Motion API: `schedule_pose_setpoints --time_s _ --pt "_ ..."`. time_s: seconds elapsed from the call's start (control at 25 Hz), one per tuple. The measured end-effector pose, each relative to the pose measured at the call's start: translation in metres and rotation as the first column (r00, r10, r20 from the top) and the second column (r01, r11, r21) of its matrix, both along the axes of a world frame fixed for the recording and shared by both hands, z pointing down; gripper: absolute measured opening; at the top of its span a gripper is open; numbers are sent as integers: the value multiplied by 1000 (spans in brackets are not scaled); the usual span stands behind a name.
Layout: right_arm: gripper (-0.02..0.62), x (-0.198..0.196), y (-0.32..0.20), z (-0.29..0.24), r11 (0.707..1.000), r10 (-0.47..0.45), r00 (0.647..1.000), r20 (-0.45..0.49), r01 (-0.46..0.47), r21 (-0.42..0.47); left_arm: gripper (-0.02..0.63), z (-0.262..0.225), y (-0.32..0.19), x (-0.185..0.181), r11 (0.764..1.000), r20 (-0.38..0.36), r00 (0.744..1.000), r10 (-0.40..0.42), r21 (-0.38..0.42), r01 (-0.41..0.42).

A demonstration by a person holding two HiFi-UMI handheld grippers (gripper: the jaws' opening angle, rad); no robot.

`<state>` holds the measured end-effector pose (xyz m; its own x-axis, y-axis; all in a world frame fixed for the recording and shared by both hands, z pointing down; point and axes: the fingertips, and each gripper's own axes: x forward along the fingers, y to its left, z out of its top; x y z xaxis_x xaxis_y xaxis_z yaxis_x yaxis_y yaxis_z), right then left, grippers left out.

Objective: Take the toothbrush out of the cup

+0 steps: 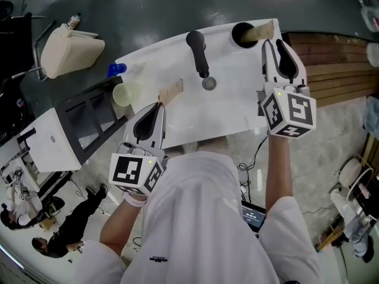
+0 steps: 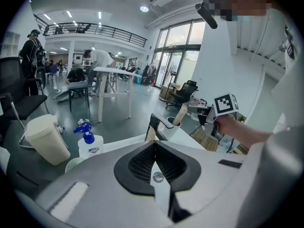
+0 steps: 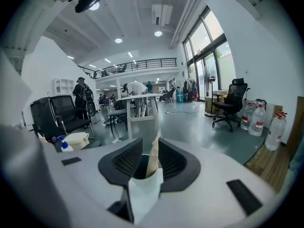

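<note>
Toothbrush (image 1: pixel 260 32) leans in the cup (image 1: pixel 238 37) at the far right end of our white bench (image 1: pixel 237 99). We have the right gripper (image 1: pixel 273 42) at the cup, its 2 jaws apart on either side of the handle. Our left gripper (image 1: pixel 157 106) is clamped on a beige stick (image 1: pixel 172 91), near the black faucet (image 1: pixel 198 52).

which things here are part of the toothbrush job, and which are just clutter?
Job: toothbrush; cup; right gripper, jaws apart either side of the toothbrush.

Lying about: faucet; soap bottle; pale green cup; beige bin; wooden piece, pinched in the left gripper.
</note>
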<state>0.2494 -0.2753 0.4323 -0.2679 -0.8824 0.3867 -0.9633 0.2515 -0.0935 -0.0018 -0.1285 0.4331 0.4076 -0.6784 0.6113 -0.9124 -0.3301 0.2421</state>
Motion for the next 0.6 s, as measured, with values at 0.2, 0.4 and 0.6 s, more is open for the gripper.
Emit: schedule_pose_setpoints --time_s 0.2,0.4,0.6 --pt "86 1 -14 15 1000 -1 1000 -13 1 -25 6 9 -2 -3 1000 7 1000 -16 -14 16" --pt "20 3 -21 20 999 4 1000 -28 -5 -40 6 10 -1 -2 1000 10 1000 -21 -16 21" --pt "6 2 -17 17 999 12 1000 -27 -13 -39 6 8 3 -4 1000 9 1000 -23 -10 23"
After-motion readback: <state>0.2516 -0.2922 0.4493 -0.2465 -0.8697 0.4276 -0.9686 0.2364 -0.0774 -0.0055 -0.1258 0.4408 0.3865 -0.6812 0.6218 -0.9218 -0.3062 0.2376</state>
